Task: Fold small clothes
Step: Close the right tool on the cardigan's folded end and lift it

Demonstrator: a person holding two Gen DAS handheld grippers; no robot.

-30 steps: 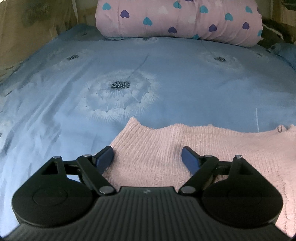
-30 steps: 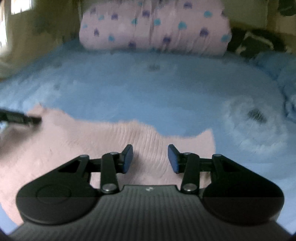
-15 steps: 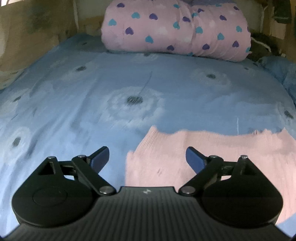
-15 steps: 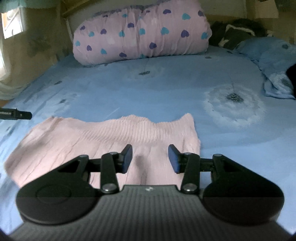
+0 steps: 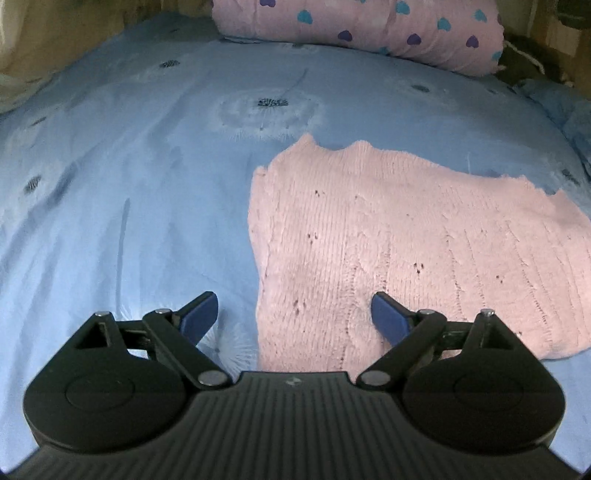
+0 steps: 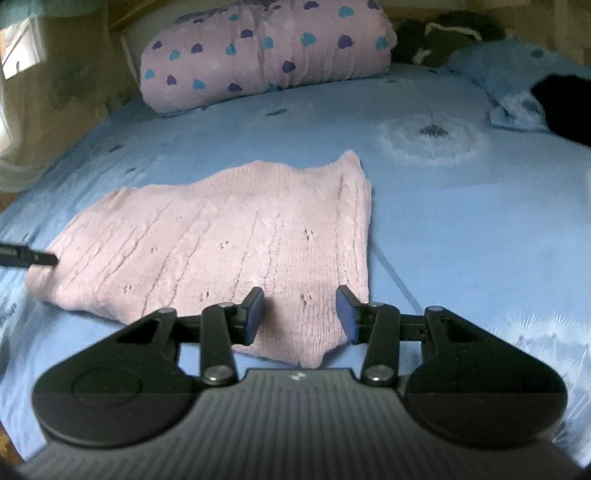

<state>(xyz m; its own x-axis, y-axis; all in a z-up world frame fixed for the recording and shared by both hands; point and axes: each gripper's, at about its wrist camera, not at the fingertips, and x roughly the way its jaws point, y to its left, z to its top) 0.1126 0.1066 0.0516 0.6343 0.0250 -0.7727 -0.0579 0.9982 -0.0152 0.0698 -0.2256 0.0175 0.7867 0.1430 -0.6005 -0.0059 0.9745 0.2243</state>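
Pink knit garment (image 5: 399, 251) lies flat and spread on the blue dandelion-print bedsheet (image 5: 129, 184), well short of the pink heart-print pillow (image 5: 369, 29) at the head of the bed. Left gripper (image 5: 293, 315) has just been opening, jaws wide and gripping nothing, over the garment's left edge. Right gripper (image 6: 300, 314) narrower, also empty, over the near right corner.
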